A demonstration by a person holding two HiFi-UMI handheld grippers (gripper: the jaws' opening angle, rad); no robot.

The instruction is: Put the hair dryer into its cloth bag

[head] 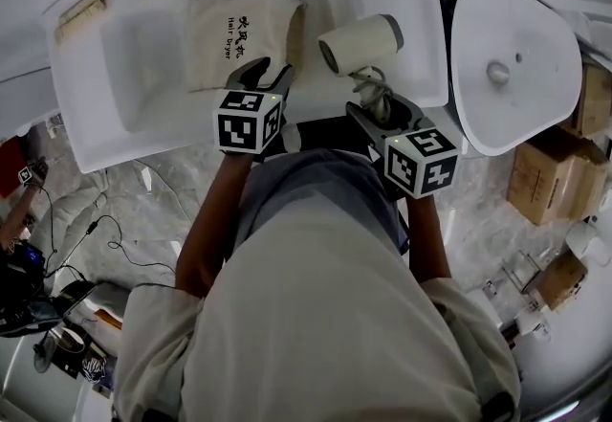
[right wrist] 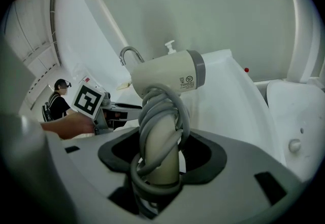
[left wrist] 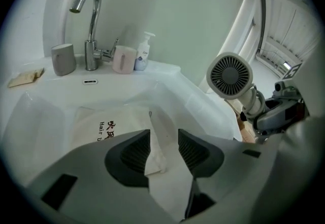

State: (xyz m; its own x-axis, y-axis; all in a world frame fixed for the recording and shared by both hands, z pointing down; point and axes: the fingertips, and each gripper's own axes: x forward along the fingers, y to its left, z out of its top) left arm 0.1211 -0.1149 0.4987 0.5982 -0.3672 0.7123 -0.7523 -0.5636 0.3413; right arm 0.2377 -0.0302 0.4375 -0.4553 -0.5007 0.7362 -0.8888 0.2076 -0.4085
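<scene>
Left tool (head: 260, 77) is wide open over the cloth bag (head: 229, 42) in the sink (head: 143, 76); my right tool (head: 382, 111) holds the hair dryer (head: 363, 42).

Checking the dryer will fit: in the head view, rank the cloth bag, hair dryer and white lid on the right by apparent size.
1. white lid
2. cloth bag
3. hair dryer
Raised in the right gripper, the hair dryer is probably nearer the camera, so may look oversized.
</scene>
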